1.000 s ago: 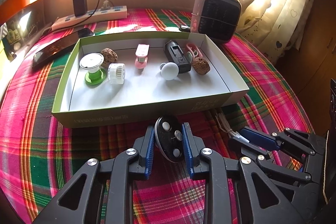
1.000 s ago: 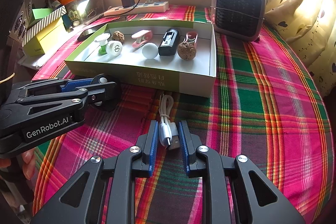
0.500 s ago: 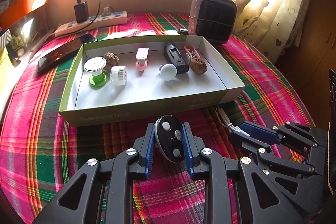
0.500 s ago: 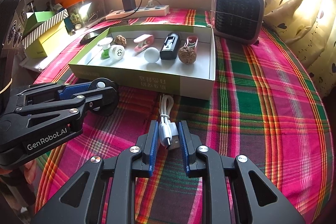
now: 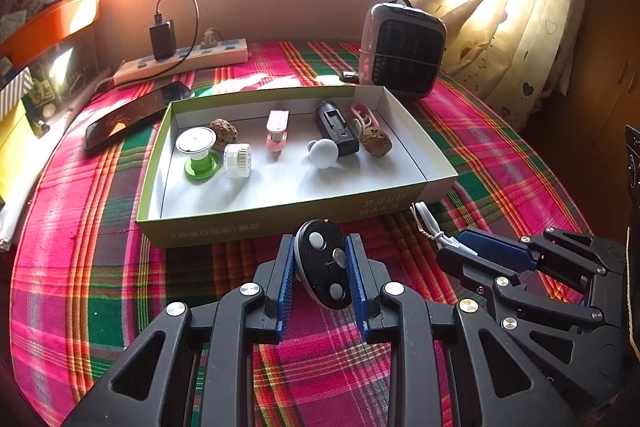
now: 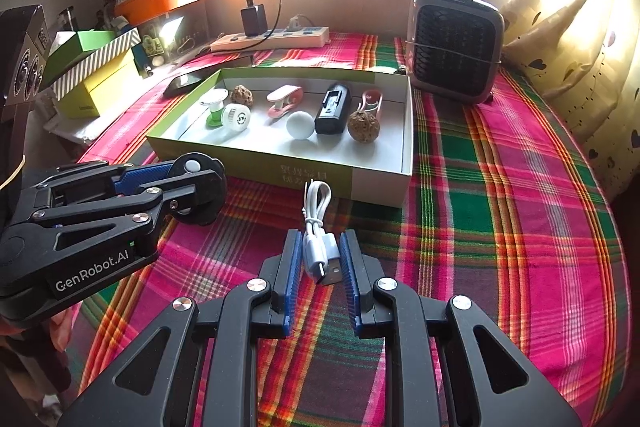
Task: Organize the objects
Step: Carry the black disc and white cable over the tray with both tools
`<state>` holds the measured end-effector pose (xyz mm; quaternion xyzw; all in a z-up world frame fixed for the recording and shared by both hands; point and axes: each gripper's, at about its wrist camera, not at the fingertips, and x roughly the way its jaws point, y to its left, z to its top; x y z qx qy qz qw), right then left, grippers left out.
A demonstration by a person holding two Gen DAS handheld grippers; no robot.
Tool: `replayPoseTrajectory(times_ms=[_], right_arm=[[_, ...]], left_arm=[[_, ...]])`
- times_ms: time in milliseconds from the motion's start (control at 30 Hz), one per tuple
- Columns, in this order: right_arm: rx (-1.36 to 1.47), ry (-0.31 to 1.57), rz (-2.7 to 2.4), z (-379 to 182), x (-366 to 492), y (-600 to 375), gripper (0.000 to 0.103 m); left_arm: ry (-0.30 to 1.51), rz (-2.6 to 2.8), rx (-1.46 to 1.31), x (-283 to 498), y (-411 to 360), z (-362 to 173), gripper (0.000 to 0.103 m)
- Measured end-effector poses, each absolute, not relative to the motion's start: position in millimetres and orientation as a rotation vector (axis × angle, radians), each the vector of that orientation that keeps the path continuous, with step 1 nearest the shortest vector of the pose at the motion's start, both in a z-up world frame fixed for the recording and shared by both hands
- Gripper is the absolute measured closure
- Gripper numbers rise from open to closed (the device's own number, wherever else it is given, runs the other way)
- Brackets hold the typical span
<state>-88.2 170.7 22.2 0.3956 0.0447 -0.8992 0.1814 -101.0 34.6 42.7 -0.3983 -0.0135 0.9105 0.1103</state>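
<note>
Since the earlier frames both hand-held grippers have risen and drawn back a little from the shallow green-sided cardboard box [image 5: 280,227], so it now sits further off in both views; the grips themselves look unchanged.

The left hand-held gripper [image 5: 320,267] is closed on a black oval device with white round buttons [image 5: 322,269], pinched between its blue pads [image 5: 285,275] and held just short of the box's near wall, at 6 o'clock from the box. The right hand-held gripper [image 6: 319,259] is closed around a bundled white USB cable [image 6: 318,223], its metal plug toward the camera; whether the loop clears the red-and-green plaid tabletop [image 6: 500,195] I cannot tell.

In the box already lie a white ball [image 5: 325,153], a black rectangular charger cradle [image 5: 335,127], a pink clip [image 5: 277,131], two brown knobbly nuts [image 5: 376,142], a green-and-white spool [image 5: 199,155], a white ribbed cap [image 5: 238,159] and a pink looped item at 1 o'clock. By my reading the sorting is mostly done: the two held items are what remains to go in, with free floor at the box's near side.

Legible writing: "GenRobot.AI" on the left gripper's flank in the right wrist view. The print on the box's front wall is too small to read.
</note>
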Motion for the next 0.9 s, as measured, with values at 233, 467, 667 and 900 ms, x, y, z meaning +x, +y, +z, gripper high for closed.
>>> replayPoseTrajectory(times_ms=[233,467,667,900], right_arm=[[1.08,0.126,-2.55,32,-88,168,0.082],[1.063,0.126,-2.553,37,-92,165,0.082],[1.055,0.124,-2.554,39,-95,163,0.082],[1.044,0.123,-2.561,43,-101,162,0.082]], left_arm=[[-0.039,2.692,-1.142,-100,31,50,0.08],[-0.041,2.7,-1.126,-100,28,55,0.08],[-0.084,2.687,-1.116,-105,22,58,0.08],[-0.081,2.696,-1.108,-111,19,61,0.08]])
